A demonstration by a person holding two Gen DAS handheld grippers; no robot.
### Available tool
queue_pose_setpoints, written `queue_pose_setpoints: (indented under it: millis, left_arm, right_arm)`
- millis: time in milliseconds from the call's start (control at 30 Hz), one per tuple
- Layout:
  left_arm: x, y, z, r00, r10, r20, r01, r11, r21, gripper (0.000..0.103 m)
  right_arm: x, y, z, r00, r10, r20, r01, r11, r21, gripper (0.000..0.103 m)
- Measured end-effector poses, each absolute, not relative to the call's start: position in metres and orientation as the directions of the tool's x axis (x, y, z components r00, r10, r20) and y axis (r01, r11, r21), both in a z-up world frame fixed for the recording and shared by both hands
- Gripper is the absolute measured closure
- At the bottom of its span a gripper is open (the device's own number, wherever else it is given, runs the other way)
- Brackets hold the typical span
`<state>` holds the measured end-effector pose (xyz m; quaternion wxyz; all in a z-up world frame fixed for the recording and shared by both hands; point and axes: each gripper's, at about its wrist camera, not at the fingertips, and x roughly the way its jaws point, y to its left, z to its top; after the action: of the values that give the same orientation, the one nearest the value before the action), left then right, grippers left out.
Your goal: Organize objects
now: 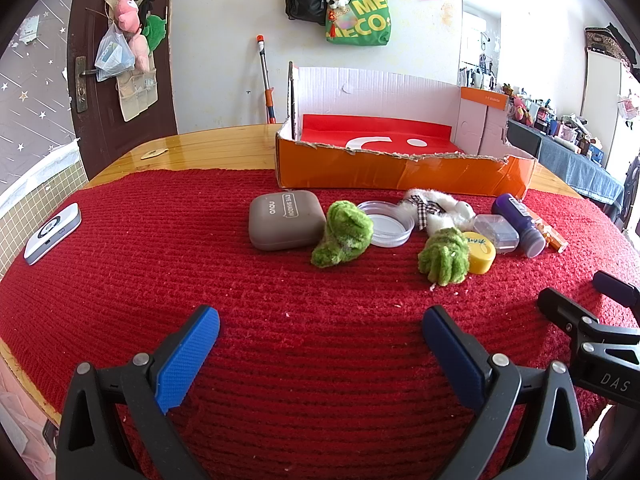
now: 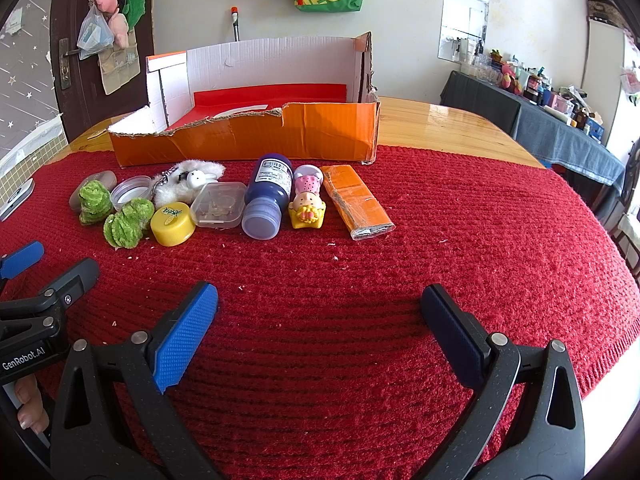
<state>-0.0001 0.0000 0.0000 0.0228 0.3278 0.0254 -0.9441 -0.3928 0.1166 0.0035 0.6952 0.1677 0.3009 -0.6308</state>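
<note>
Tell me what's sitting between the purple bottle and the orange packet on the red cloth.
A small pink-and-yellow doll figure lies between the purple bottle and the orange packet, shown clearly in the right wrist view.

A red ribbed knit cloth (image 2: 360, 280) covers the honey-yellow wooden worktop (image 2: 440, 124). The box (image 2: 248, 136) is orange outside, white inside. Two fuzzy green toys (image 1: 344, 234), a yellow cap (image 2: 173, 224), a purple bottle (image 2: 266, 196) and a grey case (image 1: 286, 220) lie in front.
</note>
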Motion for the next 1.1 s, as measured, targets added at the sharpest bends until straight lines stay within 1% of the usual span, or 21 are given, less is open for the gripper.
queue_pose_setpoints:
  millis: [1100]
  left_arm:
    - [-0.0006,-0.0010,0.0010,-0.776,-0.043,-0.629,0.082,-0.996,-0.033,0.000]
  right_arm:
    - [-0.3915,0.1157,0.0050,0.045,-0.767,-0.640,0.973,0.179,-0.146,0.000]
